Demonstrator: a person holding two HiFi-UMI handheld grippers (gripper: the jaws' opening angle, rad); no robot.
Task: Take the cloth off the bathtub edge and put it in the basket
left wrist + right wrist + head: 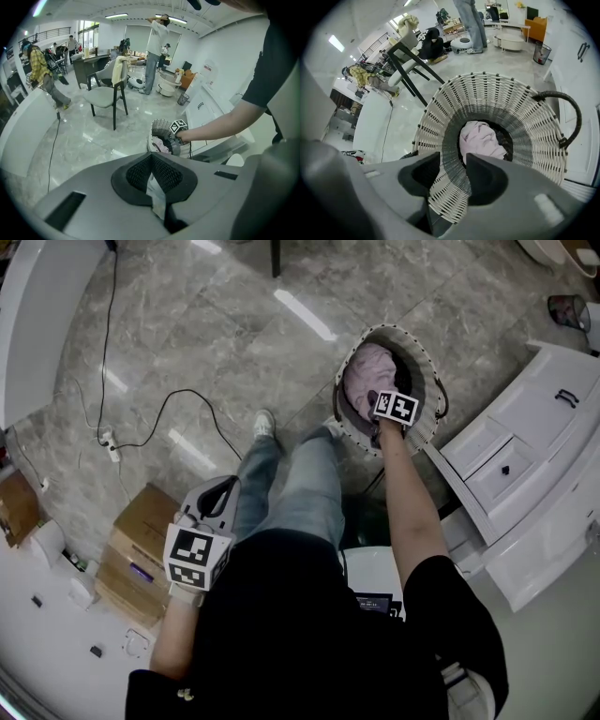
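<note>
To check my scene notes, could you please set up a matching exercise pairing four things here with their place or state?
Things:
1 pink cloth
2 right gripper
3 left gripper
4 cardboard box

Place or state:
A jaws together
B on the floor
C inside the basket
D jaws apart

Pairs: 1-C, 2-D, 3-A, 4-B

No text is legible — not in any view (print too small).
</note>
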